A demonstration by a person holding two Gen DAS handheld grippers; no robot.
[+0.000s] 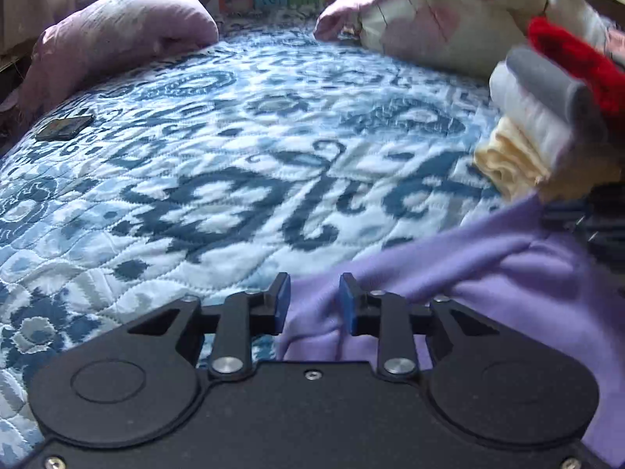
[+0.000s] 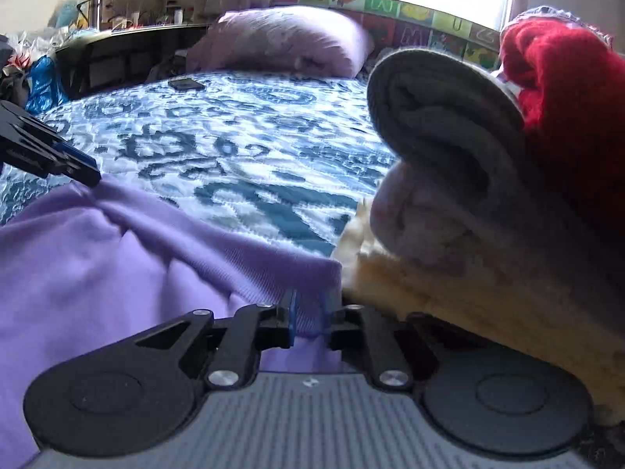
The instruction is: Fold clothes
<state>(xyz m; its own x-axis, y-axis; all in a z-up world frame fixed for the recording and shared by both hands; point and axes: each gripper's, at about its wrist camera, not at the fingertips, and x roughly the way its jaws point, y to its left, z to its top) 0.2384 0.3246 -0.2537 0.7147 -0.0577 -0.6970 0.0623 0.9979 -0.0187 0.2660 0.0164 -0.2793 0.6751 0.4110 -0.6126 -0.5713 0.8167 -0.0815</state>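
Plainly, a lilac garment [image 1: 449,269] is seen spread over the near part of a bed covered by a blue-and-white patterned quilt [image 1: 242,164]. One edge of the garment is bunched between the blue pads of the left tongs [image 1: 315,301], which stand slightly apart with the cloth running through the gap; whether the cloth is actually pinched cannot be told from the left wrist view. In the right wrist view the left tongs [image 2: 84,170] are seen at the far left corner of the garment [image 2: 117,273], their tips touching the fabric. The right tongs [image 2: 309,318] are nearly closed on the garment's ribbed hem, and the fabric is gripped between the two pads. Just beside the garment, on its right, a stack of folded clothes [image 2: 488,215] is seen: a cream piece at the bottom, a pale one and a grey one above it, and a red knit [image 2: 562,90] on top. Beyond the garment, a dark flat object [image 1: 64,127] lies on the quilt, well apart, and a mauve pillow [image 1: 117,35] rests at the bed's far end.
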